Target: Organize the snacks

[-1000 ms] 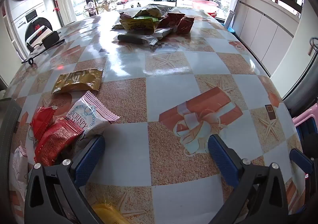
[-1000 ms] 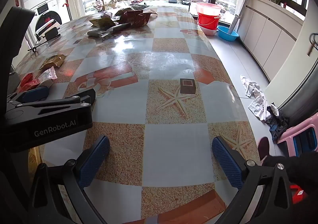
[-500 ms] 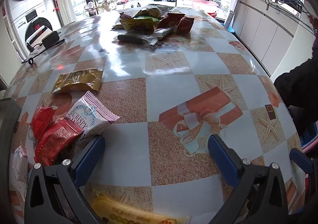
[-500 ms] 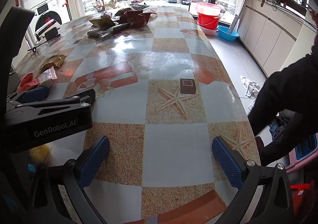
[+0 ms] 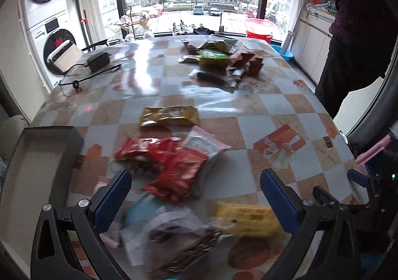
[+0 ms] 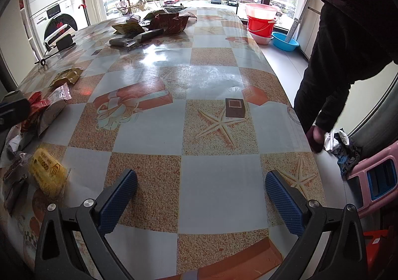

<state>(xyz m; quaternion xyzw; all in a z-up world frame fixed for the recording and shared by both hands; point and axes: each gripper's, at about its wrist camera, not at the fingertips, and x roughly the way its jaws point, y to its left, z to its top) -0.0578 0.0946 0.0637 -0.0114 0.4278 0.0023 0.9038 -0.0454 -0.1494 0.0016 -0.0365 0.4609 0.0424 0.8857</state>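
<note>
My left gripper (image 5: 196,195) is open and empty above a loose heap of snacks: red packets (image 5: 179,173), a white-pink packet (image 5: 206,143), a yellow packet (image 5: 246,220), a dark brown packet (image 5: 184,247) and a gold packet (image 5: 170,116) farther off. A grey box (image 5: 47,155) stands left of the heap. My right gripper (image 6: 201,200) is open and empty over bare tablecloth. In its view the yellow packet (image 6: 47,175) lies at the left. A second snack pile (image 5: 221,61) lies at the table's far end, and shows in the right wrist view (image 6: 154,24).
A person in dark clothes (image 6: 348,31) stands at the table's right edge. A black charger with cable (image 5: 98,61) lies at the far left. Red and blue basins (image 6: 261,21) sit on the floor beyond. A pink stool (image 6: 373,180) stands at the right.
My left gripper has pulled back and swung left, so the snack heap and grey box now fill its view. A yellow packet has appeared. A person has stepped in at the right.
</note>
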